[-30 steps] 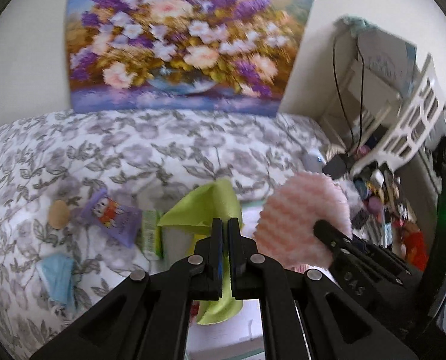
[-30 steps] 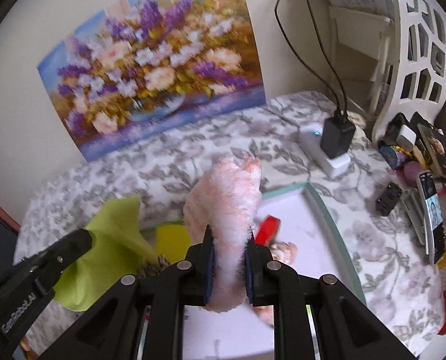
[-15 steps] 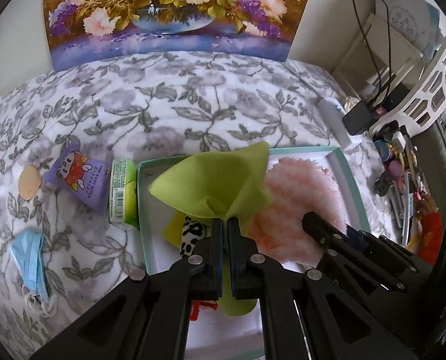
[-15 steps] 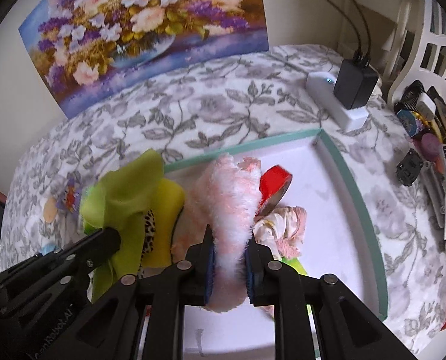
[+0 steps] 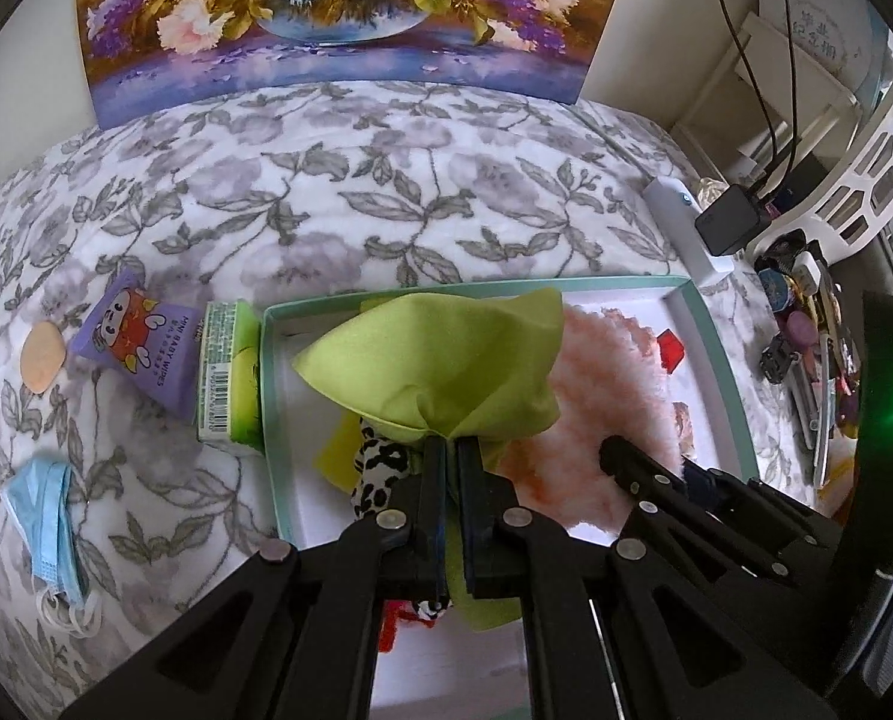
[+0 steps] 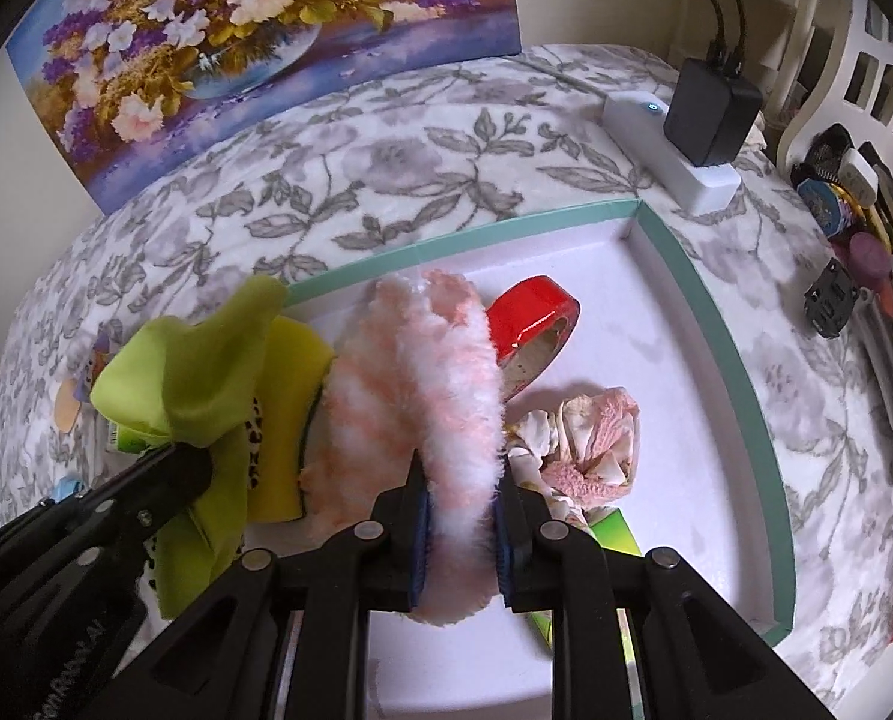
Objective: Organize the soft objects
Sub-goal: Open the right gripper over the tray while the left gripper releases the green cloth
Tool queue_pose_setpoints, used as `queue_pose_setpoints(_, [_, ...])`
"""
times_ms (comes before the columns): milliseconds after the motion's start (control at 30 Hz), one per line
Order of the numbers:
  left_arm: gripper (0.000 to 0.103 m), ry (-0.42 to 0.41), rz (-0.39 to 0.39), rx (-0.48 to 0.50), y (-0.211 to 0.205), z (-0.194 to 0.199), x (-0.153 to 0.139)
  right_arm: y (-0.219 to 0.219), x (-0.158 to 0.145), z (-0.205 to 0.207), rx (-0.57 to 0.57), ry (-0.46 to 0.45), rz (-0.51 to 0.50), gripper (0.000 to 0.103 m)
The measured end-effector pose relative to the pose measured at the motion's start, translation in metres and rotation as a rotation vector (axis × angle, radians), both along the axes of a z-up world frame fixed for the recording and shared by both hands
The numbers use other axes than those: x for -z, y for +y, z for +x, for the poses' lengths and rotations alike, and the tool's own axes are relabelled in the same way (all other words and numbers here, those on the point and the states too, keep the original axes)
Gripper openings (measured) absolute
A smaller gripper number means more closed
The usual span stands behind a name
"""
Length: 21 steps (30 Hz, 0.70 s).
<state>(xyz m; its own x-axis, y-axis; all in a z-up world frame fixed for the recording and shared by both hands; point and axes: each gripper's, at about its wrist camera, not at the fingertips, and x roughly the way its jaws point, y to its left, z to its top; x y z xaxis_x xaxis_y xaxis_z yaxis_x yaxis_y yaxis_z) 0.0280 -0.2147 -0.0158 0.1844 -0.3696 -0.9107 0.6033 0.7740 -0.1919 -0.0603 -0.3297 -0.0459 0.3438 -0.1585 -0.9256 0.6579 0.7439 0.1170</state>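
Jaws of left gripper (image 5: pixel 451 450) pinch green cloth (image 5: pixel 446 360); right gripper (image 6: pixel 458 498) clamps pink fluffy pad (image 6: pixel 428 384).

Smooth matt green cloth (image 5: pixel 446 360), fluffy pink fleece pad (image 6: pixel 440 396), glossy red tape roll (image 6: pixel 530 312), matt white tray (image 6: pixel 686 372).

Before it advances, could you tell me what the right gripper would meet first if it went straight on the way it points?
Probably the red tape roll, which lies just beyond the pink fluffy cloth clamped in the right gripper, inside the tray; depth is uncertain.
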Motion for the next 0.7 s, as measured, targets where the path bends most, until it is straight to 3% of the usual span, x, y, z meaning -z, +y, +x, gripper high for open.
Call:
queue_pose_setpoints(133, [0.010, 0.050, -0.012, 0.001, 0.002, 0.002, -0.002, -0.001, -0.003, 0.000, -0.004, 0.005, -0.004, 0.024])
queue_pose_setpoints(200, [0.028, 0.070, -0.020, 0.001, 0.003, 0.001, -0.004, 0.000, -0.005, 0.001, -0.011, 0.009, -0.008, 0.029])
queue_pose_setpoints(300, [0.039, 0.074, -0.036, -0.008, 0.007, 0.000, -0.012, 0.000, -0.010, 0.000, -0.015, 0.011, -0.020, 0.037])
queue_pose_setpoints(367, [0.042, 0.065, -0.039, -0.017, 0.011, 0.000, -0.017, 0.000, -0.015, -0.001, -0.012, 0.001, -0.025, 0.043])
queue_pose_setpoints(533, [0.050, 0.067, -0.076, -0.053, 0.025, 0.005, -0.031, 0.000, -0.030, -0.006, -0.004, -0.021, -0.043, 0.047])
queue_pose_setpoints(700, [0.063, 0.064, -0.083, -0.117, 0.042, 0.015, -0.039, 0.002, -0.042, -0.011, -0.002, -0.029, -0.065, 0.067])
